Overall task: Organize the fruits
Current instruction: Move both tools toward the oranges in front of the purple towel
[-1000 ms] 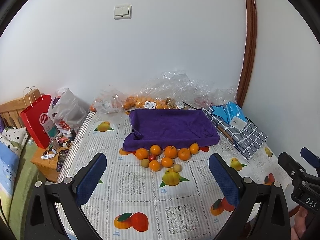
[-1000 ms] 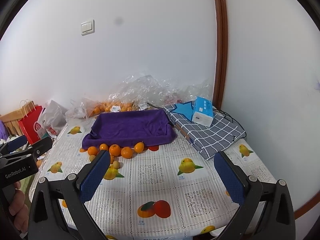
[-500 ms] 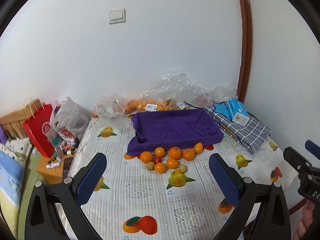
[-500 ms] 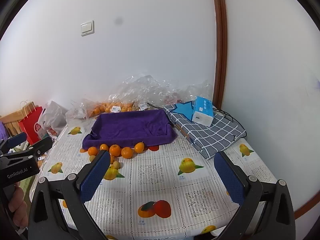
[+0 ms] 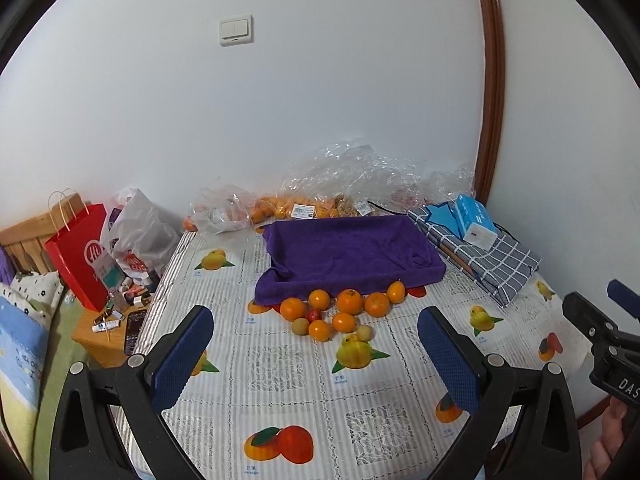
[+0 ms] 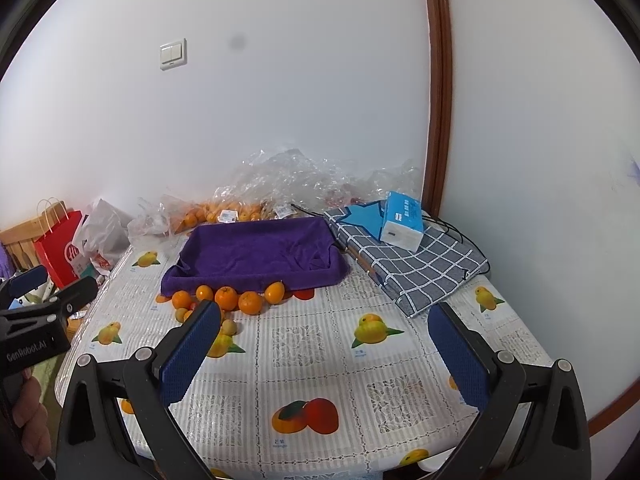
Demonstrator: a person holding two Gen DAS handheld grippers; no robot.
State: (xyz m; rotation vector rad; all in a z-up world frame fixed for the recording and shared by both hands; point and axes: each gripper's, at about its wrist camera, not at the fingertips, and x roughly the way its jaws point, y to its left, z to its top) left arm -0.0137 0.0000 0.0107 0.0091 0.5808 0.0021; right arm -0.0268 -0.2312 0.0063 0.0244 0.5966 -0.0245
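Observation:
Several oranges [image 5: 350, 301], small tan round fruits [image 5: 300, 326] and one small red fruit [image 5: 313, 315] lie clustered on the table in front of a tray lined with a purple towel [image 5: 348, 252]. The cluster also shows in the right wrist view [image 6: 226, 298], next to the tray [image 6: 256, 256]. My left gripper [image 5: 316, 360] is open and empty, held above the table's near part, short of the fruit. My right gripper [image 6: 324, 352] is open and empty, to the right of the fruit. Its left finger [image 6: 192, 352] hides part of the cluster.
Clear plastic bags holding more oranges [image 5: 296, 208] lie against the wall behind the tray. A checked folded cloth [image 5: 488, 256] with a blue tissue pack [image 5: 474, 220] lies at the right. A red paper bag [image 5: 80, 252] and a low stool with small items [image 5: 112, 320] stand left of the table.
The left gripper has drawn back and tilted up a little, so the fruit and tray look farther and smaller. The right gripper has barely moved. Both stay open.

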